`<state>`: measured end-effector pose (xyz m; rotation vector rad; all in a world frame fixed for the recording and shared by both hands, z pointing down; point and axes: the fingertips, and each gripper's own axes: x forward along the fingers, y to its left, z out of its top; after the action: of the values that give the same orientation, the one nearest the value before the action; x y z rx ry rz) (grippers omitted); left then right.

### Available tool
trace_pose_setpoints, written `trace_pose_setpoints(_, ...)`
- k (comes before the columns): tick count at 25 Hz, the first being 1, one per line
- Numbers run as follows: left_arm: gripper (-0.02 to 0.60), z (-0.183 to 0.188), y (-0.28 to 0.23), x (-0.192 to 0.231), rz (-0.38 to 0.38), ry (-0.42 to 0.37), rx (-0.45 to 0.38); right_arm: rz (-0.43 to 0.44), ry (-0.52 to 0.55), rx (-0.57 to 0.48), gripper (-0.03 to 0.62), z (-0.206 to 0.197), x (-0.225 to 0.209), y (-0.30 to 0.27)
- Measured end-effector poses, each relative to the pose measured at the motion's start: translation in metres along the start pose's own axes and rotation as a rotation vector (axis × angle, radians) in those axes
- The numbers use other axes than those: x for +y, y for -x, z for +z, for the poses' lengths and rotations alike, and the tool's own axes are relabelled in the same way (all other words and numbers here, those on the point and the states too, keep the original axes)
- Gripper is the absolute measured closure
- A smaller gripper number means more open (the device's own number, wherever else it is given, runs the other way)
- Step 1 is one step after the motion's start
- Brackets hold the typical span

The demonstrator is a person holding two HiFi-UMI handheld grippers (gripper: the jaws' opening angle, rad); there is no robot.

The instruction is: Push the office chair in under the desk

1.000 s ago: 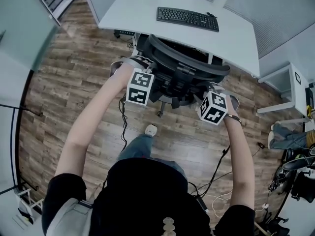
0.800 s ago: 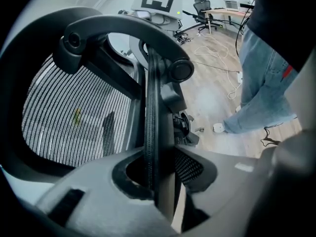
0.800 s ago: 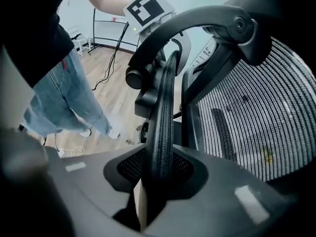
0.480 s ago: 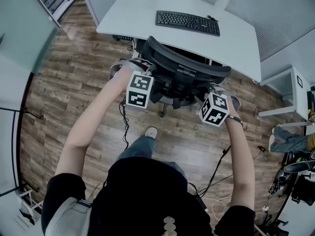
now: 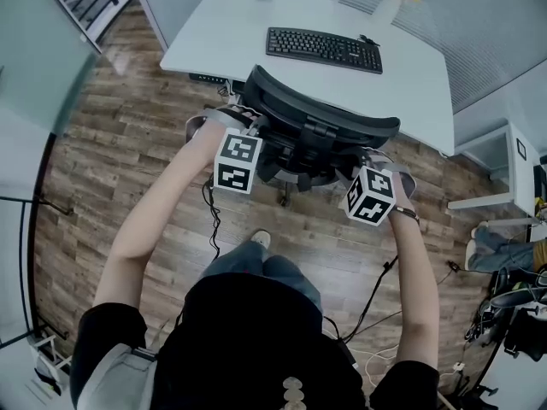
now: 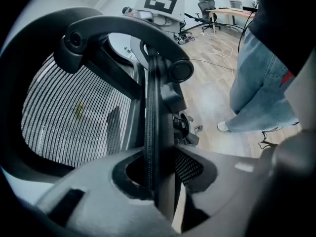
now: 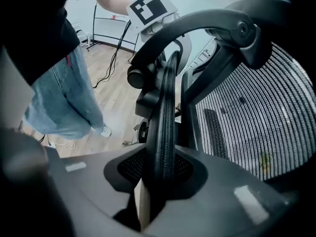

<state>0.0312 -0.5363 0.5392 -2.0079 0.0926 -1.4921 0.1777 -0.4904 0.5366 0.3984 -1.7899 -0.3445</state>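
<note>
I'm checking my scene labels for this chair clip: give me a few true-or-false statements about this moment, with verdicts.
1. The left gripper is clamped on the chair's backrest rim. True.
2. The right gripper is open and empty. False: it grips the backrest rim too, on the other side.
3. The floor is wooden planks. True.
4. The keyboard lies on the floor. False: it lies on the white desk.

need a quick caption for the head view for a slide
Seen from above: left gripper and right gripper clamp the office chair by its backrest, right at the white desk edge.
</note>
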Motion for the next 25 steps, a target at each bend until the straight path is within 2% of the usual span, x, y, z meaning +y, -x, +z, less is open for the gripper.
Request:
trace_pose_setpoints(14, 0.462, -0.02, -0.023, 0.039, -0.036, 0.025, 0.01, 0.003, 0.004, -0.003, 0.484, -0.005, -0.045, -0.022)
trace_pose_setpoints(25, 0.463, -0.025, -0.034, 0.057, -0.023, 0.041, 0.021, -0.001, 0.026, -0.009, 0.482, -0.012, -0.068, -0.033)
